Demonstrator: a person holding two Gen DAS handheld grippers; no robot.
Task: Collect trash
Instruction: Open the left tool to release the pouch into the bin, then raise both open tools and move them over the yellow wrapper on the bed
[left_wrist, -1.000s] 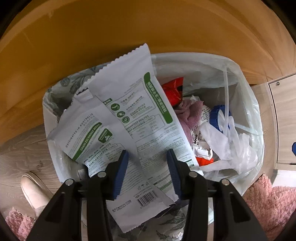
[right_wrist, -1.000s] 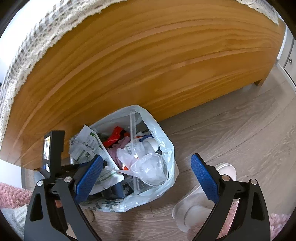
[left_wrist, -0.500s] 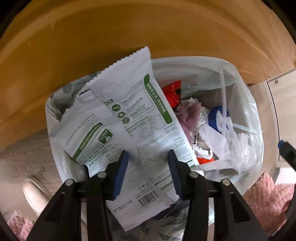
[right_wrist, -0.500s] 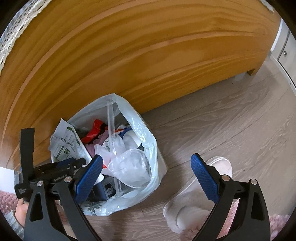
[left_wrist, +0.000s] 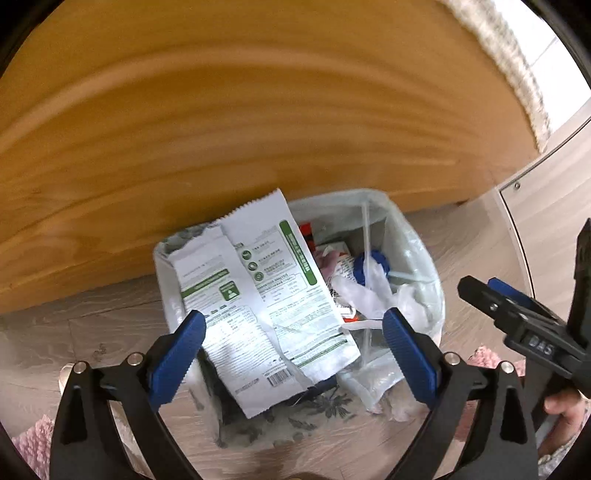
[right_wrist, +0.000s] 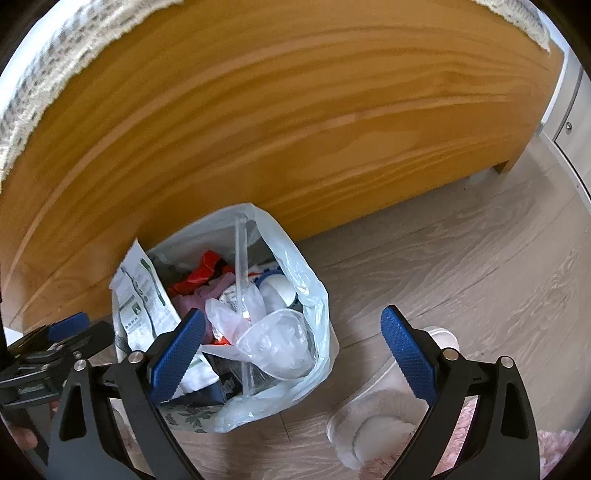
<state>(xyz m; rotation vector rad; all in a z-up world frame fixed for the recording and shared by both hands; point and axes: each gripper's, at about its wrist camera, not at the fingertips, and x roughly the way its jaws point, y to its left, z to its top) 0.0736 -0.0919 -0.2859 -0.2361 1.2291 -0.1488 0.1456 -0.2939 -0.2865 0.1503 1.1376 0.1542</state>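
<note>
Two pairs of tongs hang over the trash bag, and both stand wide apart with nothing clamped in them. Your left tongs have just been opening; the white-and-green wrappers lie between the blue pads but below them, free of both, resting on the rim of the bag and leaning out toward you. Ahead of the left tongs, past the wrappers, the bag holds a red scrap, a pink cloth, a blue cap and crumpled clear plastic, with a straw standing up at the far side. Your right tongs show at the right edge of that view, beside the bag, with your fingers on the handle.

From your right tongs, the bag sits under the left pad and just ahead of it; a clear cup lies between the pads and lower down, touching neither. The right pad hangs over a fluffy slipper on the wooden floor. The left tongs reach in from the left edge, near the wrappers. Beyond both pairs, the bag stands against a wooden bed frame.
</note>
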